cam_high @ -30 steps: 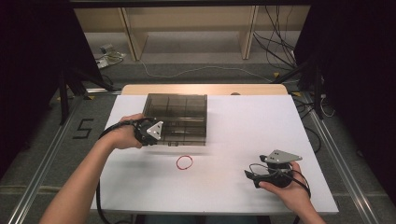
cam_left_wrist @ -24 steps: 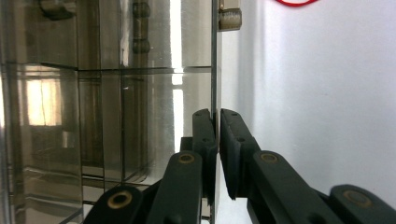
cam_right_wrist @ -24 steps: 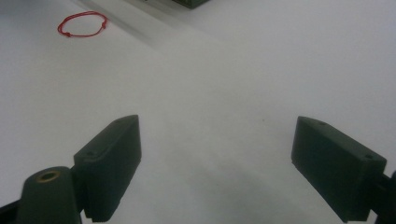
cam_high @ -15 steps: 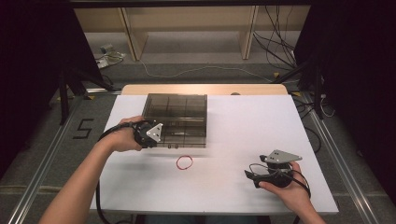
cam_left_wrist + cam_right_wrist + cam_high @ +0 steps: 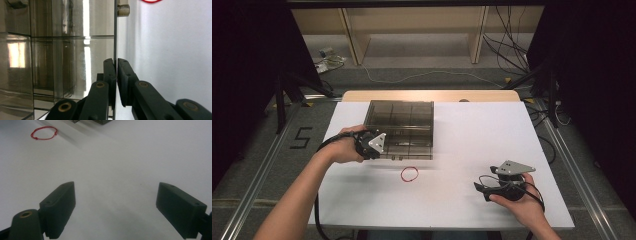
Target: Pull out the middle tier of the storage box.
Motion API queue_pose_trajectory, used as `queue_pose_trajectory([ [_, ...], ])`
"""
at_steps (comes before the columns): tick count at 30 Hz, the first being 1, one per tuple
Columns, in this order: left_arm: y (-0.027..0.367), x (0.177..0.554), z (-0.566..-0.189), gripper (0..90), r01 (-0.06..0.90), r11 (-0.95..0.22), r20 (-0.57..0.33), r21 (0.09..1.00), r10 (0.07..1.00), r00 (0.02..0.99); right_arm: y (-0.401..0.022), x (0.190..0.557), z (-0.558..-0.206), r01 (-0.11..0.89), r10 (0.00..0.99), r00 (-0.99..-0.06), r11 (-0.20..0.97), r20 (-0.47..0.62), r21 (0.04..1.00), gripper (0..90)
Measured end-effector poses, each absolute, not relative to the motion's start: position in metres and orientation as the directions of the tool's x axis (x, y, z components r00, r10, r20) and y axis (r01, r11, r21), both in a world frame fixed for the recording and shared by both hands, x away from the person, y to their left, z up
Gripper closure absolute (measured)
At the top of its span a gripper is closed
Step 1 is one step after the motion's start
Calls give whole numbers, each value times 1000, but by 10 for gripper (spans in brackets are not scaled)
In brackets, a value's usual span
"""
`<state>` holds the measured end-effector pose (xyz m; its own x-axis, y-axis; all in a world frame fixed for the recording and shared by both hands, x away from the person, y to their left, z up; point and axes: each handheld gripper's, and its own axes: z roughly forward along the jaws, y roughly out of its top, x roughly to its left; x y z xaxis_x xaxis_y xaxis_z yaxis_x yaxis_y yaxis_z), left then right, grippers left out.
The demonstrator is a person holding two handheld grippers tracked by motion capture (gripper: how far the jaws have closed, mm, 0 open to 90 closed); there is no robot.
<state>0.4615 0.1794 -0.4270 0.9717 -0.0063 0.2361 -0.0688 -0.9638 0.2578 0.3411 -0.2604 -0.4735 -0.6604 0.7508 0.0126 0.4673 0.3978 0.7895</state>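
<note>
Left hand-held gripper [image 5: 116, 82] clamped on the thin edge of the smoky clear box [image 5: 404, 122], near its front-left corner. Red band [image 5: 410, 173] lies on the white desk [image 5: 462, 145] just beyond. Right hand-held gripper [image 5: 116, 211], well apart, jaws wide, nothing between.

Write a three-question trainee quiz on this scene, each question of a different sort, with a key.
1. True or false: the left tongs are shut on a thin wall of the smoky clear box.
2. Which stands open with nothing between its jaws? A) left tongs B) right tongs
3. Fill in: the red loop lies on the white ____, in front of the box.

Key: 1 true; 2 B; 3 table.
</note>
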Motion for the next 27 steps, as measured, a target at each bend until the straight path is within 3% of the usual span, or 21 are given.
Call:
queue_pose_trajectory([
  [17,181,461,-429,846,-53,-961,241,273,15,970,-260,341,-473,467,750,-662,399,13,789,166],
  [27,182,460,-432,774,-22,-955,251,297,56,966,-260,341,-473,467,750,-661,396,15,791,166],
])
